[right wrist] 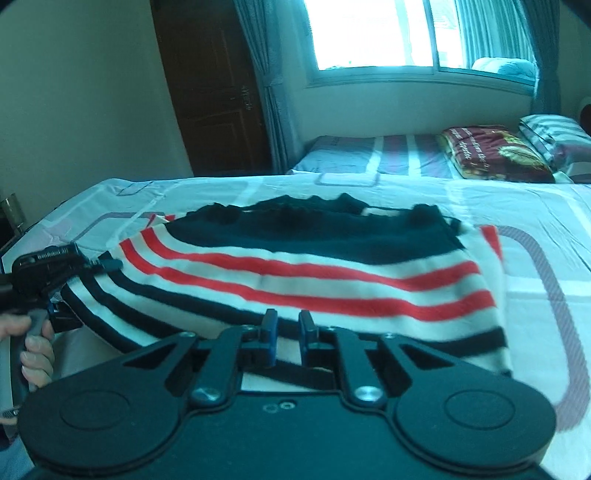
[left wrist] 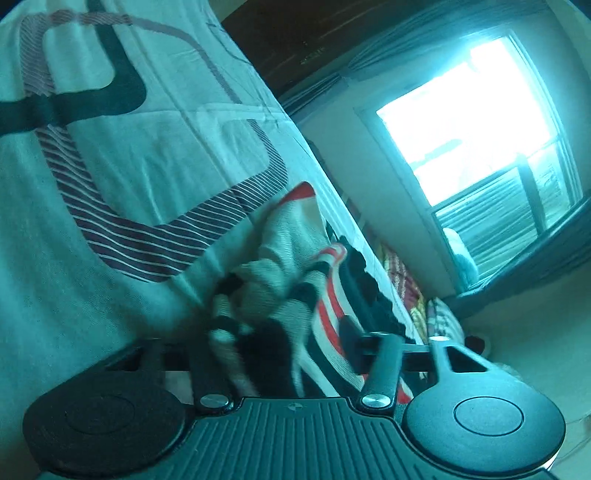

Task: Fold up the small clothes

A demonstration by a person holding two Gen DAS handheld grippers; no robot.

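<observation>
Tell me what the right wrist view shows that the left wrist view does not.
Only the right wrist view shows the striped sweater spread wide on the bed, the left tongs at its left edge, the hand holding them, the right tongs at the near hem with blue fingers slightly apart, and a second bed with a dark red pillow.

Only the left wrist view shows the sweater bunched right in front of the camera.

Both show the sweater, the patterned bedsheet, the window and the wooden door.

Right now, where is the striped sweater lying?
In the right wrist view, the striped sweater lies spread on the white bedsheet, directly ahead of the right hand-held gripper, with the left hand-held gripper at its left edge.
</observation>
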